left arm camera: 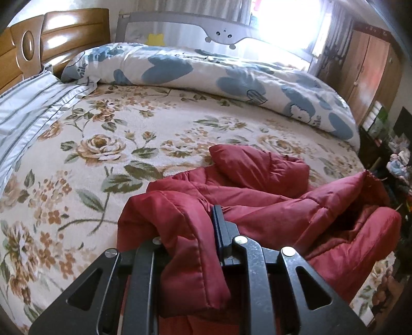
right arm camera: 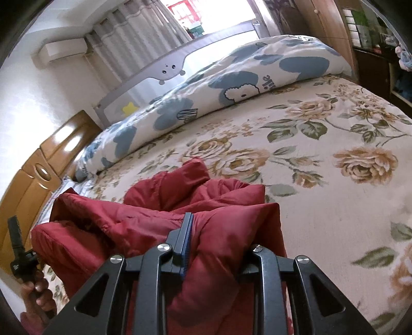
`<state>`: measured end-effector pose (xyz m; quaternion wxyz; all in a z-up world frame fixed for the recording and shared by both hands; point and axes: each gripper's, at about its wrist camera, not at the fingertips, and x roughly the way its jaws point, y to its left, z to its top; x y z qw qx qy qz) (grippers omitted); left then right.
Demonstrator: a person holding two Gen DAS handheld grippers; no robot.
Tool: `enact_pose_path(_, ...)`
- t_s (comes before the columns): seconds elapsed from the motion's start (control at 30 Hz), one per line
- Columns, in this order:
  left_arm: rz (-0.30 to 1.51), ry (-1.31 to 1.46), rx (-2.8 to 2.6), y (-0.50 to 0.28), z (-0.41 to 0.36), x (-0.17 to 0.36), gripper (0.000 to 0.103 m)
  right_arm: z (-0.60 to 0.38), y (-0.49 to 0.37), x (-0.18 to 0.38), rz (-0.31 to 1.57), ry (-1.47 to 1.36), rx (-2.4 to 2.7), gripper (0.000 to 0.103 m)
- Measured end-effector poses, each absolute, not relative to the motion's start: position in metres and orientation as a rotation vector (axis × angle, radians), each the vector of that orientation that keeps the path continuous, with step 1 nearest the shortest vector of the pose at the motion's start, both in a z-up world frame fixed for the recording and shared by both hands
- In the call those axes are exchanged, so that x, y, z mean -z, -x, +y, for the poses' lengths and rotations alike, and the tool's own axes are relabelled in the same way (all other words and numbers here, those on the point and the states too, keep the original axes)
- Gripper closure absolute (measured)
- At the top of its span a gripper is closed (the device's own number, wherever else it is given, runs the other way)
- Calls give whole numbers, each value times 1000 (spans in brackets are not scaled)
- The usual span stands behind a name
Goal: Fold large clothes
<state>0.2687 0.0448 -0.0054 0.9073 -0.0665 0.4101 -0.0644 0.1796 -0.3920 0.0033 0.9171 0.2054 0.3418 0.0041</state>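
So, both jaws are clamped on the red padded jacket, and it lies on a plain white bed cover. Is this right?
Not quite. The bed cover is not plain white: it is cream with a print of large roses and green leaves, as both wrist views show. The rest holds: the left gripper and right gripper each have their jaws clamped on the red padded jacket.

A wide bed [left arm camera: 108, 144] fills the room, spread with a cream blanket [right arm camera: 322, 144] patterned in tan roses. A rolled white-and-blue duvet [left arm camera: 219, 74] lies along its far side, against a grey guard rail [left arm camera: 224, 33]. A glossy wooden headboard [left arm camera: 51, 38], a striped pillow [left arm camera: 28, 108], a wooden wardrobe [left arm camera: 365, 67], grey curtains [right arm camera: 134, 33] and a glaring bright window [left arm camera: 285, 23] surround it.
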Motion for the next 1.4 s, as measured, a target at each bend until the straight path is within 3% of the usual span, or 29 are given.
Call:
enact_pose_path(0.53,923,99,41,-360,30,57,81,-394,-275,45,749,-370,105,78)
enact_pose_path(1.0,957,180,43,-388,38,76,76,-407,-315,77,790,-456,111,74)
enact_pose_path(1.1,942,182,52,-378,43,67,71,-406,-319,80,795,-451,115,74)
enact_pose_path(1.27,904,173,46,-355,51,49,49,-409,-321,83,798,-467,111,74)
enact_pose_path(1.4,858,159,53,-328,55,32,43,-409,-323,85,802,-470,117,74)
